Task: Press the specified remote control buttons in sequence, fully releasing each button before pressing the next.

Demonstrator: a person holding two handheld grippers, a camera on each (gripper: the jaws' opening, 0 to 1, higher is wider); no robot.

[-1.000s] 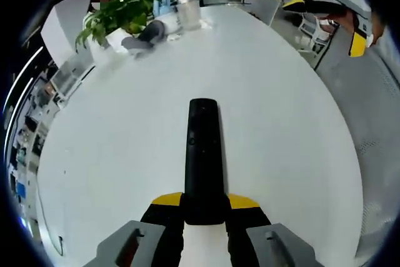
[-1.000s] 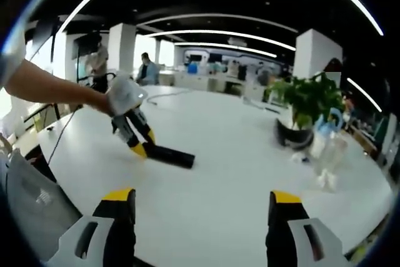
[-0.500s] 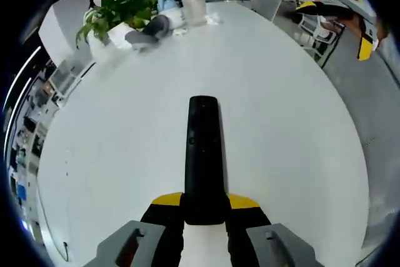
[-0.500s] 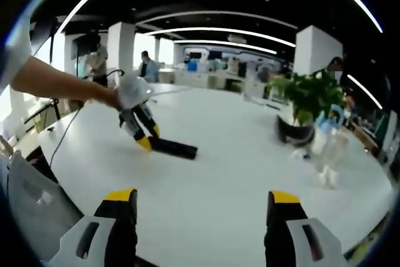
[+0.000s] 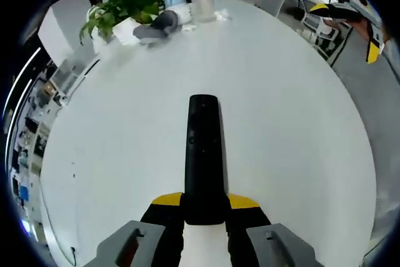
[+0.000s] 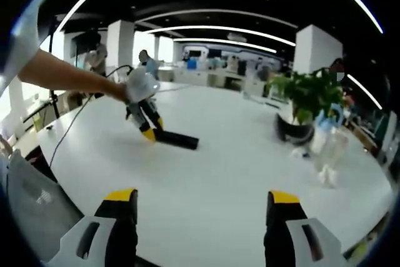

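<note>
The left hand-held gripper clamps the black remote by its near end, its long axis pointing straight ahead over the white bench; the right hand-held gripper stands apart.

Left gripper with its remote control now farther along the table.

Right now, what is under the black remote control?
In the left gripper view the remote control is clamped at its near end by the left gripper. Beneath it lies the bare white table. Whether the remote touches the table cannot be told.
</note>
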